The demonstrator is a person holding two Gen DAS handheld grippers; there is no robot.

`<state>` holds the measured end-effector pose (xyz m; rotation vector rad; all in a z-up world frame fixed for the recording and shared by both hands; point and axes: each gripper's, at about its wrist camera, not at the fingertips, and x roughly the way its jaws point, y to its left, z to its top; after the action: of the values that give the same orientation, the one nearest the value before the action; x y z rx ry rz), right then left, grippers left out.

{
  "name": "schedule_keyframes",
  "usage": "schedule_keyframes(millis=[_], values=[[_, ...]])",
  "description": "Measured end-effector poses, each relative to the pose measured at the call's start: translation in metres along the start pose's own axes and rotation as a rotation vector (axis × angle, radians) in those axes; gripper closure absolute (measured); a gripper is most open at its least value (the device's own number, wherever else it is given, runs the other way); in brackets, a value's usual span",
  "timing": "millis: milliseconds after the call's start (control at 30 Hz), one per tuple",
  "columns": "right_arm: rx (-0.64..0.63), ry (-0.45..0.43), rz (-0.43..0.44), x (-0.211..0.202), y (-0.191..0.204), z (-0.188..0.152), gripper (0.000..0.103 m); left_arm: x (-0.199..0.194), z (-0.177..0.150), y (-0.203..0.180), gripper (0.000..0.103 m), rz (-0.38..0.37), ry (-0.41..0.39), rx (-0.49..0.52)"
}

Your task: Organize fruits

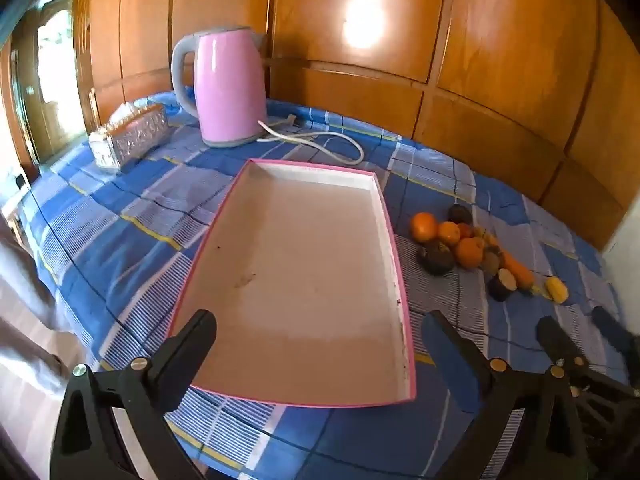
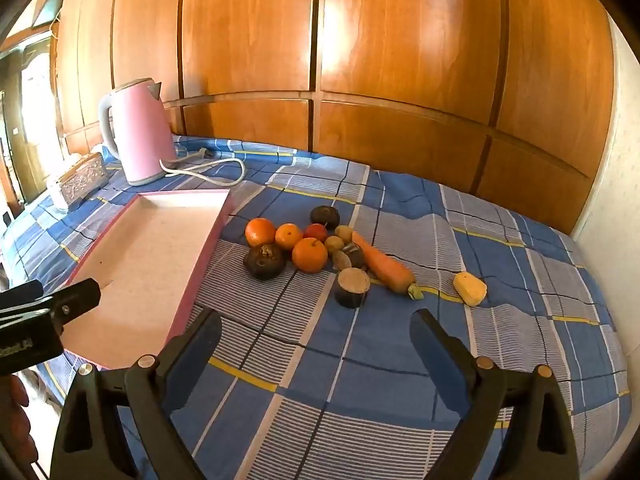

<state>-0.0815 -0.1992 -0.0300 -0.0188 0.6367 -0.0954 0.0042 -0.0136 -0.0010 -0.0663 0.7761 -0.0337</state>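
Observation:
A pile of produce lies on the blue checked cloth: three oranges (image 2: pixel 309 255), a small red fruit (image 2: pixel 315 232), dark round fruits (image 2: pixel 264 261), a carrot (image 2: pixel 384 266) and a yellow piece (image 2: pixel 470 288). The same pile (image 1: pixel 460 244) shows right of the tray in the left wrist view. A pink-rimmed shallow tray (image 1: pixel 394 240) holds nothing. My left gripper (image 1: pixel 320 344) hangs open over the tray's near end. My right gripper (image 2: pixel 316 340) stands open above the cloth, short of the pile. Neither holds anything.
A pink kettle (image 1: pixel 230 88) with a white cord (image 1: pixel 320 140) stands behind the tray. A patterned tissue box (image 1: pixel 132 136) sits at the back left. Wooden panels (image 2: pixel 360 60) back the table. The left gripper (image 2: pixel 60 304) and a hand (image 2: pixel 16 420) show at the left edge.

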Motion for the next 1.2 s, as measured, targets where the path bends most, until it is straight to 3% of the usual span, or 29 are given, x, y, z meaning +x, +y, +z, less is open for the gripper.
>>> schedule_keyframes(millis=[267,967,1100,1200], values=[[0.023,-0.001,-0.001,0.018,-0.01,0.025,0.006,0.0,-0.002,0.003,0.0,-0.03,-0.012,0.016],[0.003,-0.004,0.013,0.006,-0.01,0.024,0.006,-0.01,-0.004,-0.003,0.0,-0.118,-0.067,0.025],[0.027,0.016,0.029,0.016,-0.015,0.021,0.006,-0.003,-0.007,-0.006,0.0,-0.117,-0.036,0.039],[0.044,0.026,0.035,0.021,-0.018,0.019,0.006,0.001,-0.01,-0.009,0.0,-0.059,-0.029,0.067]])
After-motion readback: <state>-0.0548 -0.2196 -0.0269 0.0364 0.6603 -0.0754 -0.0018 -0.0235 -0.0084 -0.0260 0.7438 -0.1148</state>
